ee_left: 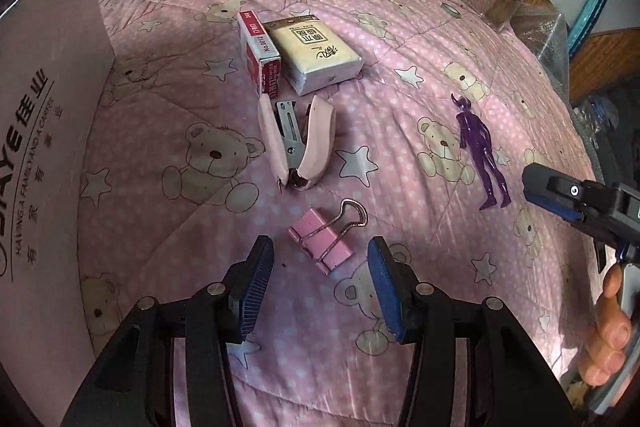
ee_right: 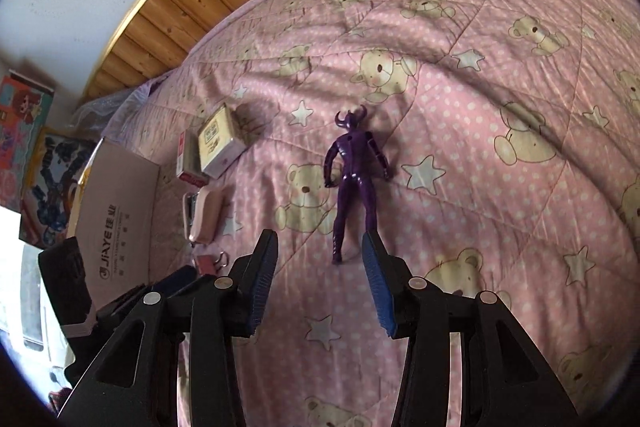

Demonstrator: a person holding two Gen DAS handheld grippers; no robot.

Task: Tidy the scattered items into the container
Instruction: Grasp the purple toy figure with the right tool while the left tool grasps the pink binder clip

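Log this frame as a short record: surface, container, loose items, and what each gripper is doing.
surface: pink bear-print quilt
container: cardboard box, at the left, nothing seen going in yet
loose items: binder clip, pink stapler, staple box, tissue pack, purple figurine
left gripper: open, empty, lined up on the binder clip
right gripper: open, empty, fingers either side of the figurine's legs
far edge: glass jar, tape roll
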